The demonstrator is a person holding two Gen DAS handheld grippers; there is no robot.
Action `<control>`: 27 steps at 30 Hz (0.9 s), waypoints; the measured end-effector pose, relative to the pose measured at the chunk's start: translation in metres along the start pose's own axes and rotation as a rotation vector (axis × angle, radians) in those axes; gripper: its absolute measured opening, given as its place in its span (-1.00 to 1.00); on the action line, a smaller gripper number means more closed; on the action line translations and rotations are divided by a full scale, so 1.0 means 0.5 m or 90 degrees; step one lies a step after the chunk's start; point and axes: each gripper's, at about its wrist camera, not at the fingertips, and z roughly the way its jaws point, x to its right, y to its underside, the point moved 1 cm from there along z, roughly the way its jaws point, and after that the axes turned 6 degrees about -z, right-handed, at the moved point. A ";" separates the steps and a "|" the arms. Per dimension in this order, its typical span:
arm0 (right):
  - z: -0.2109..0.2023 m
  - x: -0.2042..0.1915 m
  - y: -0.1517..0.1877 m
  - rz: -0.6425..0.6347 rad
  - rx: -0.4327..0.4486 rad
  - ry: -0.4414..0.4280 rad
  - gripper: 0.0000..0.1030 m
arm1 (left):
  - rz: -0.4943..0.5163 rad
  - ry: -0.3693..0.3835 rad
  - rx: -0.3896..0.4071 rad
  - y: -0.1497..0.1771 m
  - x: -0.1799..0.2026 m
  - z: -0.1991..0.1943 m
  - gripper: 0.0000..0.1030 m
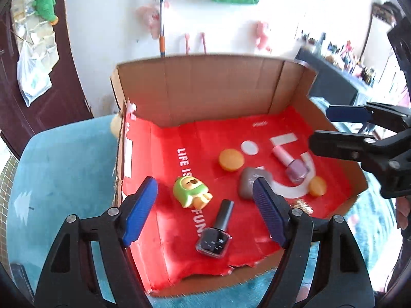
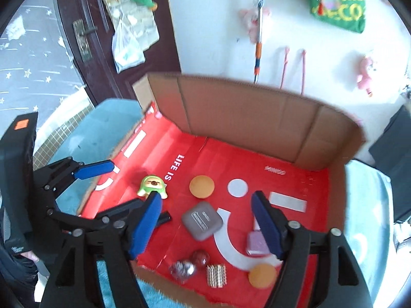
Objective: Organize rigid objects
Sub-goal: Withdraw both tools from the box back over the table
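Observation:
A cardboard box (image 1: 215, 89) with a red liner holds the objects. In the left wrist view my left gripper (image 1: 205, 210) is open and empty above a green toy figure (image 1: 191, 191) and a dark nail polish bottle (image 1: 215, 233). A grey case (image 1: 250, 183), a pink nail polish bottle (image 1: 291, 164) and two orange discs (image 1: 231, 159) lie further right. My right gripper (image 2: 208, 220) is open and empty over the grey case (image 2: 203, 220), with the pink bottle (image 2: 257, 242) by its right finger. The green toy (image 2: 152, 184) lies at the left.
The box (image 2: 257, 113) sits on a teal cushioned surface (image 1: 61, 169). A red bead (image 2: 201, 258), a silver bead (image 2: 181, 269) and a ribbed gold piece (image 2: 216, 275) lie near the box's front edge. A dark wooden door (image 2: 84, 36) stands behind, left of a white wall.

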 end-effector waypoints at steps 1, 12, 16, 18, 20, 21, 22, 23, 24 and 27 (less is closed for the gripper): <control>-0.019 -0.001 0.005 0.000 0.010 0.002 0.60 | -0.003 0.006 0.010 0.000 0.002 -0.011 0.55; -0.201 -0.004 0.114 0.023 0.114 0.049 0.97 | 0.005 0.049 0.141 0.056 0.058 -0.153 0.82; -0.250 -0.016 0.166 0.033 0.152 0.065 1.00 | 0.031 0.047 0.191 0.091 0.088 -0.199 0.83; -0.269 -0.025 0.196 0.034 0.167 0.084 1.00 | 0.033 0.051 0.205 0.114 0.099 -0.216 0.83; -0.287 -0.040 0.232 0.033 0.183 0.104 1.00 | 0.032 0.056 0.211 0.138 0.107 -0.227 0.84; -0.291 -0.043 0.245 0.034 0.188 0.109 1.00 | 0.030 0.056 0.212 0.152 0.110 -0.230 0.84; -0.295 -0.048 0.264 0.037 0.194 0.117 1.00 | 0.027 0.056 0.213 0.164 0.111 -0.231 0.84; -0.298 -0.050 0.277 0.040 0.197 0.122 1.00 | 0.022 0.053 0.212 0.179 0.112 -0.230 0.84; -0.298 -0.053 0.297 0.044 0.201 0.128 1.00 | 0.020 0.046 0.211 0.189 0.112 -0.227 0.84; -0.291 -0.054 0.349 0.064 0.203 0.135 1.00 | 0.024 0.001 0.220 0.231 0.118 -0.218 0.84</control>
